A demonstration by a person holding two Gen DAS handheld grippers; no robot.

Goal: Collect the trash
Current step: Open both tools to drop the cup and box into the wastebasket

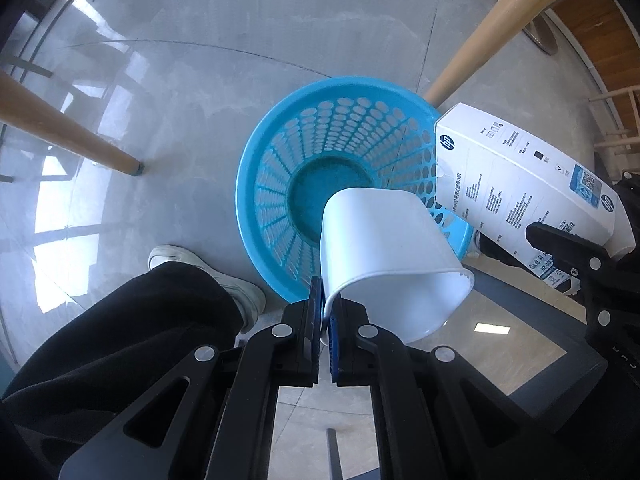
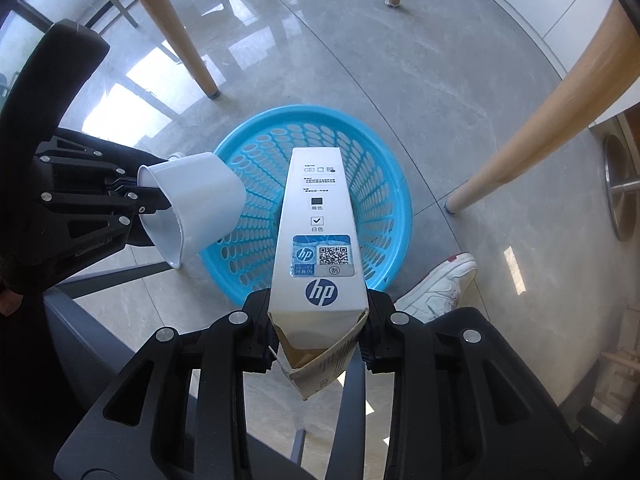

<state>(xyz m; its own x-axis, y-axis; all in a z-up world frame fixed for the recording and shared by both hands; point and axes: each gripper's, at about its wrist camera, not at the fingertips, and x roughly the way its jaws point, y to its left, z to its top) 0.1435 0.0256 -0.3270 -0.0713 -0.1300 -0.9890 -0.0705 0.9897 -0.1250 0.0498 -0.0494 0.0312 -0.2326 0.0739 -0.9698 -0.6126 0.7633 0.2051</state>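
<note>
Cup and carton poised above the blue basket, ready to drop.

The white paper cup (image 1: pixel 384 256) is tipped on its side, its rim wall pinched between the clenched left tongs (image 1: pixel 325 320), and it hangs over the near edge of the blue mesh basket (image 1: pixel 280 184), which stands on the grey floor (image 1: pixel 180 100) and looks empty inside. The long white HP carton (image 2: pixel 320 232), gripped across its crumpled open end by the closed right tongs (image 2: pixel 318 344), points down toward the basket's middle. To do this well, I judge each piece should sit fully inside the basket's rim before letting go: the cup overhangs the edge and could bounce out, so carry it further inward first. The carton is long; releasing it nose-down should keep it from catching the rim. A wooden table leg (image 1: pixel 480 40) stands just beside the basket, and a white shoe (image 2: pixel 436 284) near it.
</note>
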